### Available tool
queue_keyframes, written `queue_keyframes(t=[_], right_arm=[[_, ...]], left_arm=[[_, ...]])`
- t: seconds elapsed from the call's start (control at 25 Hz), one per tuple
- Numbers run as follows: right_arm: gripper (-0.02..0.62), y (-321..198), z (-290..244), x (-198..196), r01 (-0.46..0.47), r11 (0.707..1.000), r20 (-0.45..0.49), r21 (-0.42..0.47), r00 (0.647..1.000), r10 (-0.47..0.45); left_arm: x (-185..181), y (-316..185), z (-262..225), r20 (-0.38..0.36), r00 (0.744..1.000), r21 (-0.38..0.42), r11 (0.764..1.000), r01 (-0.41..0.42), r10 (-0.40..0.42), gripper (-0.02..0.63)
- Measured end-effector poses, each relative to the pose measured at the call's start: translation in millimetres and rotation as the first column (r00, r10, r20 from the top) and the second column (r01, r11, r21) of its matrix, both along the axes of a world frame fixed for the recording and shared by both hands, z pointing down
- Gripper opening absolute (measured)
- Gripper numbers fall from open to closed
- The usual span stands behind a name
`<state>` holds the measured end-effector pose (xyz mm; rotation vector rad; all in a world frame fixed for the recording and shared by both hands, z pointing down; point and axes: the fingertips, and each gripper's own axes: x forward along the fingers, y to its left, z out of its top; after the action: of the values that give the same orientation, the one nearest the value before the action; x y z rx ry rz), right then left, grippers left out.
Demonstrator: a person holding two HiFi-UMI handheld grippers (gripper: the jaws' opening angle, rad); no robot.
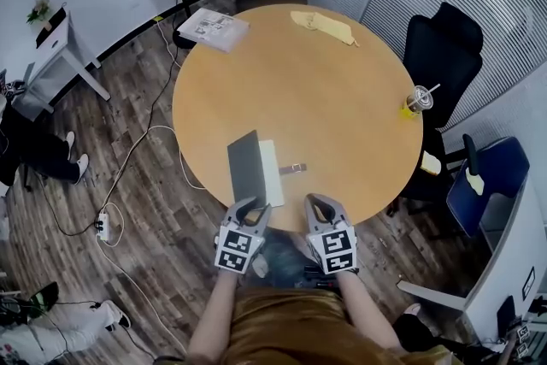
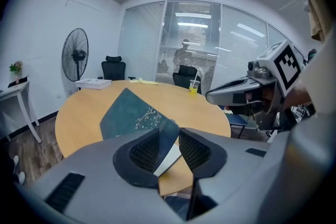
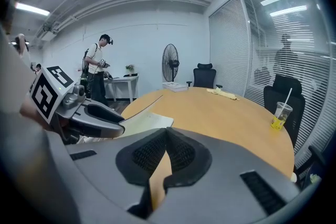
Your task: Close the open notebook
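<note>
At near tabletop [image 1: 342, 90] edge | notebook [image 1: 253, 168] lies with dark cover raised | left claw [image 2: 169, 138] parted, cover corner loose between pads; right claw [image 3: 167, 135] closed, empty

Your left hand-held gripper [image 2: 169, 138] has its jaws apart around the near corner of the notebook [image 2: 131, 113]. The notebook's dark cover [image 2: 123, 107] stands tilted up over the white pages [image 2: 168, 162] at the table's [image 2: 79, 120] near edge. The cover seems to brush the left pad, though that isn't clear. A cup [image 2: 193, 87] stands at the far right edge.
</note>
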<state>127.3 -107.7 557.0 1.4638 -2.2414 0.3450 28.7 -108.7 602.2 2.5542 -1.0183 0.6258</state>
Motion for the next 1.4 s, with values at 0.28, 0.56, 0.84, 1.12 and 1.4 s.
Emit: queue_keyframes(t=[0.28, 0.56, 0.84, 1.12, 1.4], right_arm=[[0.012, -4.7, 1.3, 7.6, -0.018, 1.0, 0.0, -0.002, 1.0, 0.018], [0.012, -7.9, 5.4, 9.2, -0.005, 1.0, 0.006, -0.017, 1.0, 0.005], [0.012, -16.5, 15.9, 16.8, -0.015, 0.999, 0.017, -0.048, 1.0, 0.016], [0.012, -28.1, 20.8, 20.2, -0.015, 0.997, 0.022, -0.069, 1.0, 0.016], [0.012, -36.4, 26.3, 23.0, -0.015, 0.997, 0.017, -0.08, 1.0, 0.017]], left_arm=[[10.9, -0.4, 8.0, 0.003, 0.999, -0.019, 0.999, -0.041, 0.041, 0.133], [19.9, -0.8, 17.6, 0.027, 0.997, -0.034, 0.997, -0.076, 0.077, 0.14], [30.7, -3.1, 28.8, 0.045, 0.991, -0.06, 0.991, -0.12, 0.123, 0.144], [37.3, -3.3, 40.8, 0.058, 0.984, -0.088, 0.983, -0.163, 0.169, 0.149], [38.6, -4.2, 56.5, 0.07, 0.983, -0.13, 0.979, -0.16, 0.17, 0.148]])
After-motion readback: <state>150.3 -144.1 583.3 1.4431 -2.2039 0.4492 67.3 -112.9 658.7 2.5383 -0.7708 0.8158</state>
